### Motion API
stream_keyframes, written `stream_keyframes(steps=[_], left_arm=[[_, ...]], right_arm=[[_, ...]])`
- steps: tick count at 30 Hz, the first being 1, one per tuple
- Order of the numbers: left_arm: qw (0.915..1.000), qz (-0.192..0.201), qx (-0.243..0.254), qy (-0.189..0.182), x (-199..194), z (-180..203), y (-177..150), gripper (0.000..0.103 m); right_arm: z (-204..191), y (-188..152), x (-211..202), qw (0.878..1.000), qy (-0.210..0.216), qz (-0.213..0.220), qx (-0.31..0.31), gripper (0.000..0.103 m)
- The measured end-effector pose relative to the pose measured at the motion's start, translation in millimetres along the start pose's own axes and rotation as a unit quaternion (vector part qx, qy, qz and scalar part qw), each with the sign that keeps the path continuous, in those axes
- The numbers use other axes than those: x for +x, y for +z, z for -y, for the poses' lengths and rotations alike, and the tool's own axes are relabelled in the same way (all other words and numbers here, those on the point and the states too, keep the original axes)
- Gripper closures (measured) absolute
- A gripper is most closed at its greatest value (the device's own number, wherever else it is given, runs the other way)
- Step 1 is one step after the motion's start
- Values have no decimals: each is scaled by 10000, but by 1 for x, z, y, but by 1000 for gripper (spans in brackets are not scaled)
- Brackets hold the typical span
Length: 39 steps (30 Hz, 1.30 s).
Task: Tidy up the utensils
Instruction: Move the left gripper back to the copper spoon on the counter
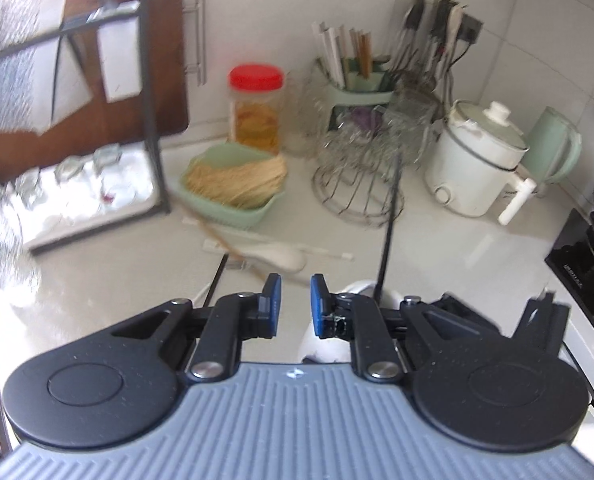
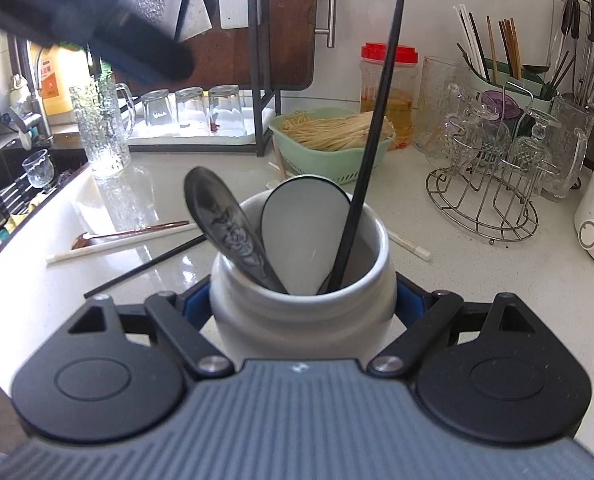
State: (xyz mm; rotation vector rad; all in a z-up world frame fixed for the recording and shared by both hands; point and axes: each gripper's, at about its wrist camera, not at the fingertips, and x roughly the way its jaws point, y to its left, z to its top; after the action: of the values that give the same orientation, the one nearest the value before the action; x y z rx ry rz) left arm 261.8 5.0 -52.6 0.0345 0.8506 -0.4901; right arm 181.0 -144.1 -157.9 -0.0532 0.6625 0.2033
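Clamping the white jar (image 2: pixel 303 304) between its blue pads at lower centre of its view, the right gripper (image 2: pixel 303 300) likely steadies it as a holder; 2 spoons and 1 black chopstick (image 2: pixel 371 136) already stand inside. The left gripper (image 1: pixel 296 304), slightly parted and empty, hangs over loose utensils: a white spoon (image 1: pixel 281 258) mid-frame, seemingly the next pick.

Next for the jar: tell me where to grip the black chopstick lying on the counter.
Take the black chopstick at its bare mid-shaft from above, jaws straddling it crosswise: it lies flat, thin, and its far end runs behind the jar.
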Motion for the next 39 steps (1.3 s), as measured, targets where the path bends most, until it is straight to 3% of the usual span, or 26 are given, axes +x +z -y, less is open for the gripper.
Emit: stream_keyframes(steps=[16, 20, 22, 31, 39], left_arm=[[9982, -486, -211, 292, 13, -17, -35, 84], [9968, -596, -350, 408, 18, -27, -43, 64], [9955, -662, -454, 500, 22, -35, -48, 60], [9929, -757, -512, 756, 47, -66, -58, 60], [9930, -935, -357, 627, 84, -85, -57, 60]], right_arm=[[-2, -3, -3, 10000, -15, 70, -7, 12], [-2, -3, -3, 10000, -5, 69, -14, 12], [-2, -3, -3, 10000, -12, 39, -7, 12], [-3, -2, -1, 10000, -18, 48, -39, 13], [-4, -5, -3, 9999, -57, 107, -13, 12]])
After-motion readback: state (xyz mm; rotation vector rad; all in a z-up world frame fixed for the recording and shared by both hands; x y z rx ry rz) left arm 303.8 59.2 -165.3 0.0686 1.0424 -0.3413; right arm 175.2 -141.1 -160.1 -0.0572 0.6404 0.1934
